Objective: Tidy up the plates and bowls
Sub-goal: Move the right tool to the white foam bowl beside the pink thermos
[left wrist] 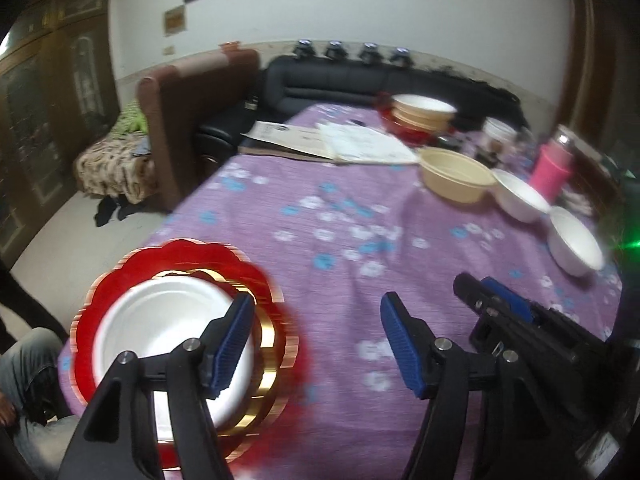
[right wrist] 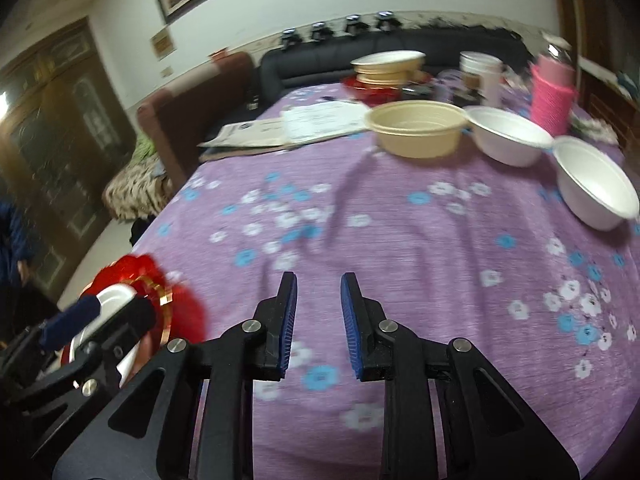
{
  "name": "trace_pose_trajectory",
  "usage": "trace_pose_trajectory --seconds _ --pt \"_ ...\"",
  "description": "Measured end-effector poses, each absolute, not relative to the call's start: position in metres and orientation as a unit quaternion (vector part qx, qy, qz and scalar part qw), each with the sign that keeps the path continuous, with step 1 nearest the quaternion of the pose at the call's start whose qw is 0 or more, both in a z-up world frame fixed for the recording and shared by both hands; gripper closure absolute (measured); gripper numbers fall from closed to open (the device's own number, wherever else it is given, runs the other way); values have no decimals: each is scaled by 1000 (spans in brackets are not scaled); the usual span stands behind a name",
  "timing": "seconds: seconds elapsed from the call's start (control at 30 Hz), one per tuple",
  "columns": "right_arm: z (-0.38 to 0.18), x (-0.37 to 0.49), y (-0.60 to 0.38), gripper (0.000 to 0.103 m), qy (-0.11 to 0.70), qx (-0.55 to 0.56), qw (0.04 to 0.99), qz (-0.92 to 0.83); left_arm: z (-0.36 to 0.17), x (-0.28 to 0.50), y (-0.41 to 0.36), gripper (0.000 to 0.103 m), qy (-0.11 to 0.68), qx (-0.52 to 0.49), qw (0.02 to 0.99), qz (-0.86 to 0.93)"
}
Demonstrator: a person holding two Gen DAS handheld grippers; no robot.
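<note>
A white plate (left wrist: pixel 160 328) lies on a red scalloped plate with a gold rim (left wrist: pixel 132 276) at the table's near left corner. My left gripper (left wrist: pixel 316 340) is open and empty, its left finger over the white plate's right edge. My right gripper (right wrist: pixel 318 312) is open and empty above the purple cloth. A tan bowl (right wrist: pixel 416 128) and two white bowls (right wrist: pixel 508 136) (right wrist: pixel 596 184) stand in a row at the far right. Stacked tan bowls sit on a red dish (right wrist: pixel 384 70) further back. The plates also show in the right wrist view (right wrist: pixel 120 296).
A purple flowered cloth covers the table (right wrist: pixel 400 220). Papers (right wrist: pixel 304 120), a pink cup (right wrist: pixel 554 92) and white cups (right wrist: pixel 480 68) stand at the back. Sofas lie beyond the far edge. A person's legs (left wrist: pixel 24 368) are at the near left.
</note>
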State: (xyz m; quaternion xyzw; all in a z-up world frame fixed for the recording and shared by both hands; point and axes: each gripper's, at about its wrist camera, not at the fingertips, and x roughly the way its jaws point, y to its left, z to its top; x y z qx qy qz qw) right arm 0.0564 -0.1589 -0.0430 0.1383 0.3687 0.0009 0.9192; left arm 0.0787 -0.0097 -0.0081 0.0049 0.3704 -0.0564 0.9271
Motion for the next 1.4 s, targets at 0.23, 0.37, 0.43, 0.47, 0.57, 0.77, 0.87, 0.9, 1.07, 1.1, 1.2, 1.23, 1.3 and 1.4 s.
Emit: trace_pose_trajectory --seconds 0.23,0.37,0.43,0.47,0.57,0.77,0.87,0.9,1.07,1.1,1.2,1.23,1.3,1.4 --pt "-48 55 -243 65 358 208 910 -31 -18 99 -57 37 400 15 913 -80" --pt "-49 56 -278 65 358 247 900 -22 -12 117 -77 37 398 7 914 -80" --pt "-47 60 -293 65 358 258 897 -15 -7 126 -91 36 394 8 915 -88" --pt "-44 62 -300 64 356 256 898 -14 -4 134 -99 36 389 10 917 -90" --pt "-37 73 -316 62 353 263 898 14 2 157 -108 36 384 -2 921 -70" --pt "-23 84 -367 63 327 308 893 4 4 185 -135 36 406 -46 906 -108" --pt "-13 64 -402 63 305 285 906 -63 -4 181 -157 36 423 -45 894 -142" --pt "-10 56 -413 63 301 276 908 -91 -8 180 -166 36 429 -37 889 -156" --pt "-13 20 -468 63 292 298 887 -196 -21 169 -220 36 448 -10 873 -196" --pt "-17 17 -475 63 292 315 880 -201 -23 170 -232 36 449 -7 872 -193" --pt "-29 16 -485 63 295 329 870 -219 -30 178 -255 36 455 -25 872 -180" --pt "-34 16 -487 63 295 330 869 -224 -32 181 -261 36 460 -31 870 -175" --pt "-44 21 -495 63 307 344 861 -215 -37 189 -272 36 472 -46 862 -176" --pt "-62 25 -509 63 320 377 843 -213 -42 196 -284 36 476 -45 862 -165"
